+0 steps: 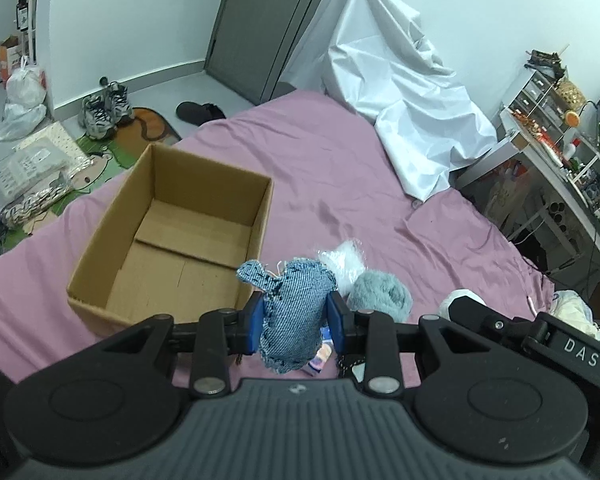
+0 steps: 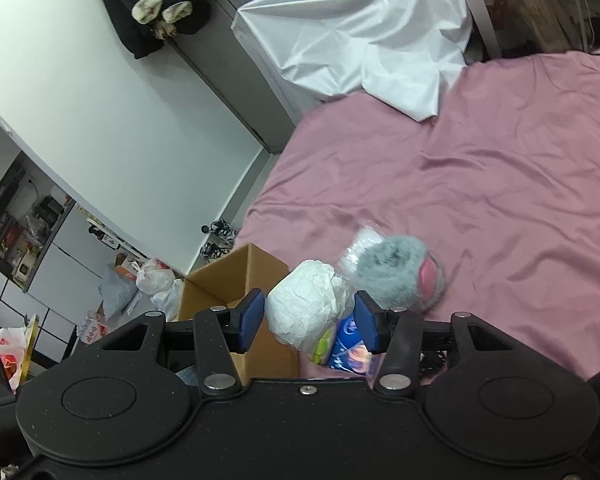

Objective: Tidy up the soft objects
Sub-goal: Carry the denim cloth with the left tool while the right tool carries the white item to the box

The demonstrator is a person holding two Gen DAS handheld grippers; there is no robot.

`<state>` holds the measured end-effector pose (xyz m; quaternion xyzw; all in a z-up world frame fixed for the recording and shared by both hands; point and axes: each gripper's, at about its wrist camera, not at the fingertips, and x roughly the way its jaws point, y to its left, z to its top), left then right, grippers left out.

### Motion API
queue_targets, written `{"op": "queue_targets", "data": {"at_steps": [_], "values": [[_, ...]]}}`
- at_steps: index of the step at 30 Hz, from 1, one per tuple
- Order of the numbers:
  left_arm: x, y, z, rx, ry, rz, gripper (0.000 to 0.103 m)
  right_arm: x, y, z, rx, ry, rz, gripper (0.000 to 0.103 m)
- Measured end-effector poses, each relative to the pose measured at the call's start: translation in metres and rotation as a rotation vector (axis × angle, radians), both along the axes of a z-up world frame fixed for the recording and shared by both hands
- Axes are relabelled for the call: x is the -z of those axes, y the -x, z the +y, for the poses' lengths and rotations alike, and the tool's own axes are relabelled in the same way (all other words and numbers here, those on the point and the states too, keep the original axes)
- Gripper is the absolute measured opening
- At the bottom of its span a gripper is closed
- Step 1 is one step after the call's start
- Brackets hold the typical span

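My left gripper (image 1: 296, 320) is shut on a frayed blue denim piece (image 1: 292, 308), held above the pink bed just right of the open cardboard box (image 1: 208, 164). The box is empty inside. My right gripper (image 2: 310, 322) is shut on a crumpled white paper wad (image 2: 304, 308), with the box corner (image 2: 236, 276) to its left. On the bed behind both lie a grey fluffy item (image 1: 380, 296) with a pink inside (image 2: 430, 276) and a clear plastic packet (image 1: 344, 258). A blue tissue pack (image 2: 350, 344) lies under the right gripper.
A white sheet (image 1: 400, 100) drapes over something at the bed's far side. A cluttered desk (image 1: 548, 148) stands to the right. Shoes (image 1: 104, 112), bags and packages cover the floor left of the bed. The pink bedsheet (image 2: 500, 180) spreads wide beyond the items.
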<state>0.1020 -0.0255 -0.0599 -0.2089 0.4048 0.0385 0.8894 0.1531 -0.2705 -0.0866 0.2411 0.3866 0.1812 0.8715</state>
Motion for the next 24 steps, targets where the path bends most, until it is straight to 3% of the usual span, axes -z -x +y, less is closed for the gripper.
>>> {"op": "queue_targets", "data": {"at_steps": [24], "values": [[0.012, -0.031, 0.063, -0.02, 0.058, -0.043, 0.032, -0.01, -0.018, 0.061, 0.032, 0.066, -0.086, 0.048]]}}
